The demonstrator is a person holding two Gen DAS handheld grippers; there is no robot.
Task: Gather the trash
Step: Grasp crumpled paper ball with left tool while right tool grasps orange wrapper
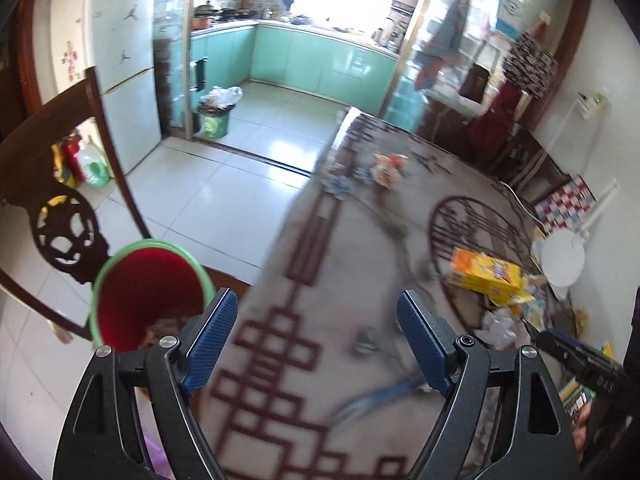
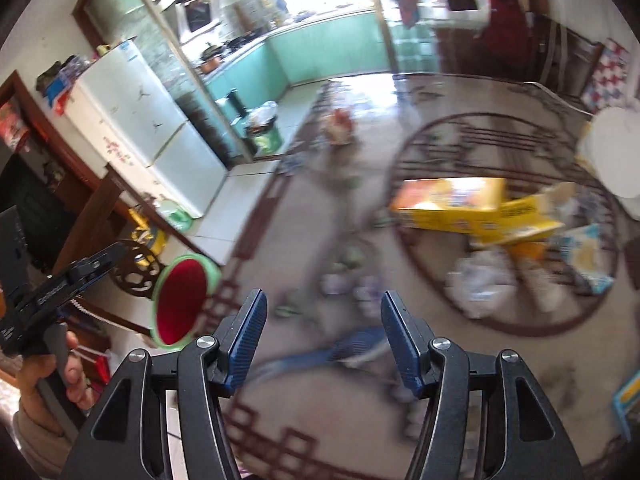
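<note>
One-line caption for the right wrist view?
Empty, open right gripper above patterned table; yellow box ahead, red bin at left.

Tablecloth [image 2: 320, 360] motion-blurred; crumpled trash [image 2: 480, 280] smeared; bucket [image 1: 148, 292] bottom hidden.

You are holding your left claw [image 1: 316, 336] angled downward, its blue pads [image 1: 212, 340] standing wide apart with nothing between them. Your right claw [image 2: 323, 338] is also tilting downward, its pads [image 2: 248, 338] parted and gripping nothing. In the right wrist view, your left hand [image 2: 56, 364] is wrapping around the handle of the left claw, fingers curling on the trigger.
</note>
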